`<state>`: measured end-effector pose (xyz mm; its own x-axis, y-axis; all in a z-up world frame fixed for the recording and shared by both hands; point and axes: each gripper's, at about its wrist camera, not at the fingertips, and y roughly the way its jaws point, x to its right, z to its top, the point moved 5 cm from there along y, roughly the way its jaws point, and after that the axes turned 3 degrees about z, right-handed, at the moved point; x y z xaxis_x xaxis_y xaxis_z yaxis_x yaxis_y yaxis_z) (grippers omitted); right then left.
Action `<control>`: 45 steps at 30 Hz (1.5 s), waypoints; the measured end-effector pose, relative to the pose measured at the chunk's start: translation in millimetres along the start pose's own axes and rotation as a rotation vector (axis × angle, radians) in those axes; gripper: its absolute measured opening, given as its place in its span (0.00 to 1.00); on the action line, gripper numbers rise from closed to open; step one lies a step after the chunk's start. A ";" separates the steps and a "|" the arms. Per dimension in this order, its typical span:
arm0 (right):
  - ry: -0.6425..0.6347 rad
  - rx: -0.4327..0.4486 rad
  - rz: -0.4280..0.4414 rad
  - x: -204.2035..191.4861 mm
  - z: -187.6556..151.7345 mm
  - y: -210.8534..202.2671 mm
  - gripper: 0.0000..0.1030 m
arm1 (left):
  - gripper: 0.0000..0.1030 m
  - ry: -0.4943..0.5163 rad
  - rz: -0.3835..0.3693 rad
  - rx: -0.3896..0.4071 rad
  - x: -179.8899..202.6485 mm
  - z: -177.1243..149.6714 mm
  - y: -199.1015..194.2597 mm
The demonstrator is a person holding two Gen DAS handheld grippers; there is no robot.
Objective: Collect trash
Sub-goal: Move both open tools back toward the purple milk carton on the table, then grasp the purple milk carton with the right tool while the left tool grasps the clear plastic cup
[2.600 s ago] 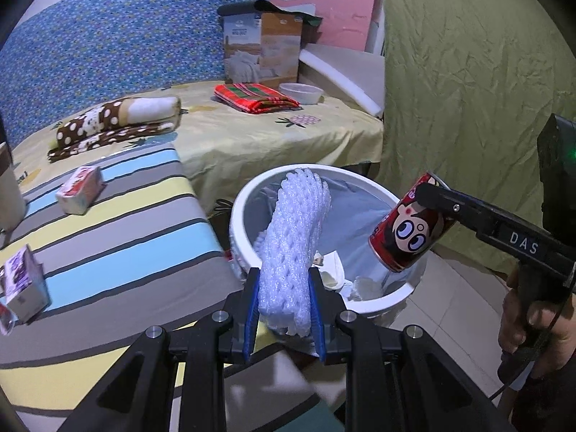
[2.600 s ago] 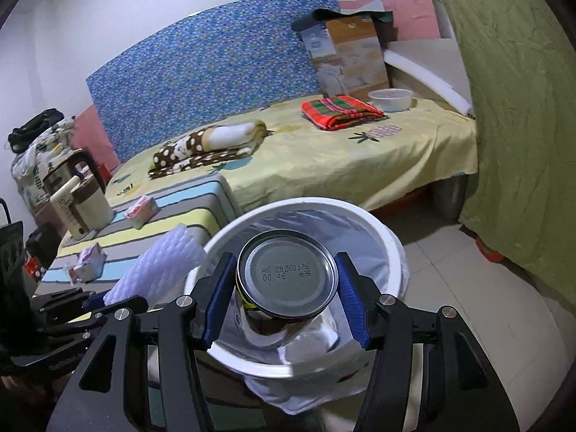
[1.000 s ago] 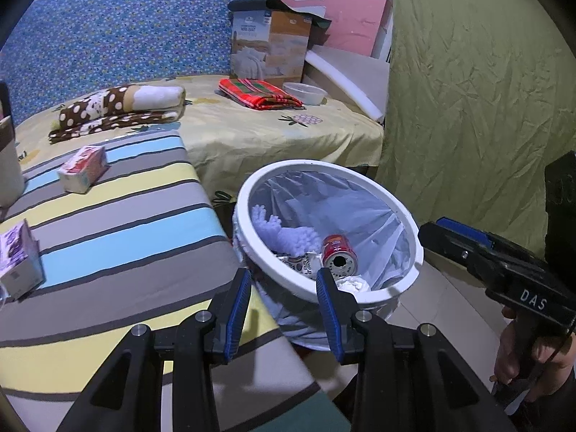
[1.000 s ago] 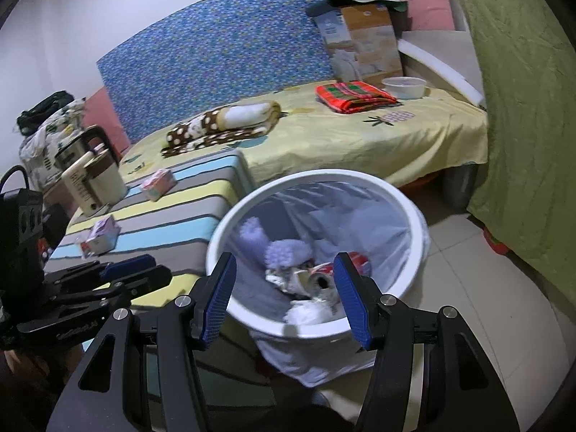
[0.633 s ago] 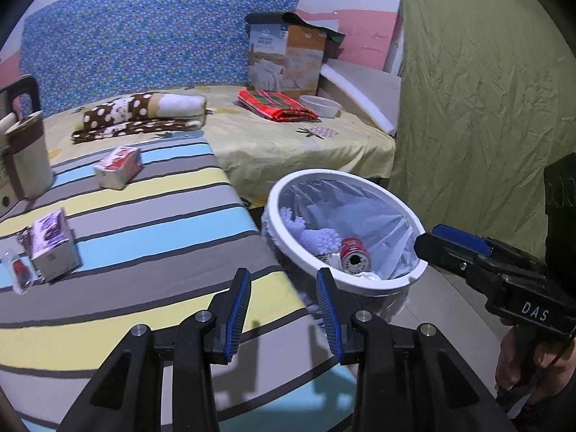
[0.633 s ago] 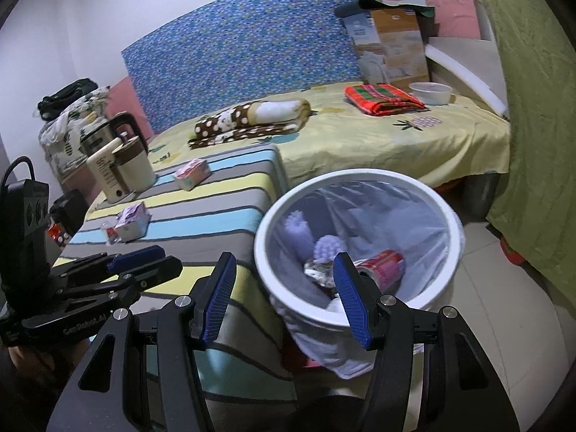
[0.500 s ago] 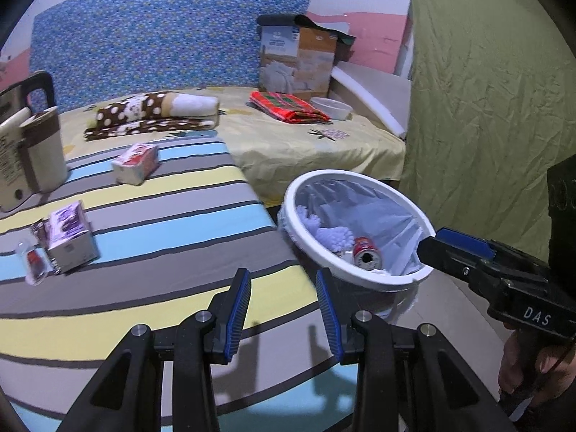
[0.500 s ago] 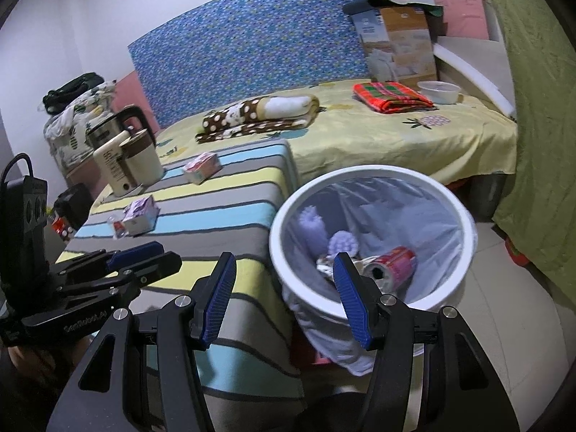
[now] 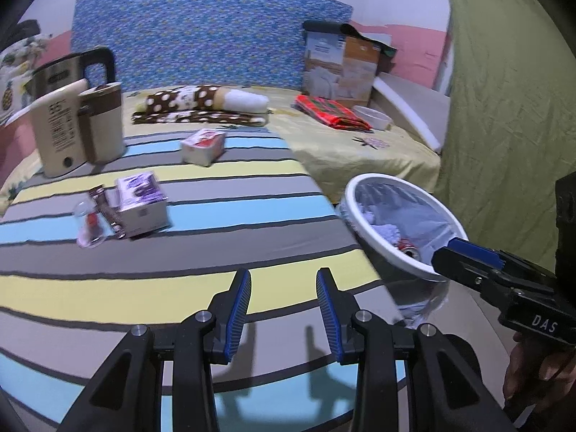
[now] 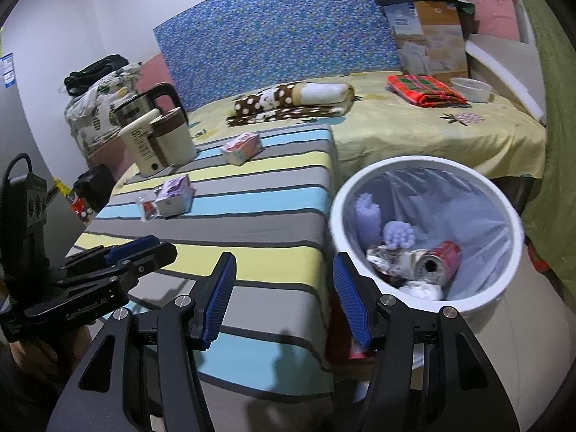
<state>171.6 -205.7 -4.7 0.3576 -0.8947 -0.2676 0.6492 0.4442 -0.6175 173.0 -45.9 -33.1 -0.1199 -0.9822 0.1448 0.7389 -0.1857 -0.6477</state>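
Note:
A white trash bin (image 10: 511, 262) with a clear liner stands beside the striped table; it also shows in the left wrist view (image 9: 363, 183). Inside lie a red can (image 10: 441, 257), white foam netting (image 10: 368, 216) and crumpled wrappers. On the striped cloth (image 9: 223, 252) lie a purple carton (image 9: 140, 205) with a small clear wrapper (image 9: 88, 226) beside it, and a red-and-white pack (image 9: 203, 145). My left gripper (image 9: 283, 295) is open and empty over the table's near part. My right gripper (image 10: 284, 288) is open and empty, between table edge and bin.
A beige kettle jug (image 9: 77, 129) and a steel kettle stand at the table's far left. Behind is a yellow bed with a spotted blanket (image 9: 201, 108), red plaid cloth (image 9: 329, 111), white bowl (image 9: 372, 117) and cardboard box. A green curtain (image 9: 504, 108) hangs right.
Both grippers let go of the foam netting and the red can, which now lie in the bin. Both have since drawn back and swung left, bringing the striped table into view.

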 end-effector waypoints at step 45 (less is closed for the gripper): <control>-0.163 -0.143 0.139 -116.1 22.4 110.2 0.58 | 0.36 -0.204 0.223 0.023 -178.5 7.6 0.6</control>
<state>216.7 -51.8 -25.1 0.5474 -0.8013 -0.2415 0.4888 0.5404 -0.6849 199.9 129.5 -53.7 0.1813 -0.9720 0.1494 0.7469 0.0373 -0.6639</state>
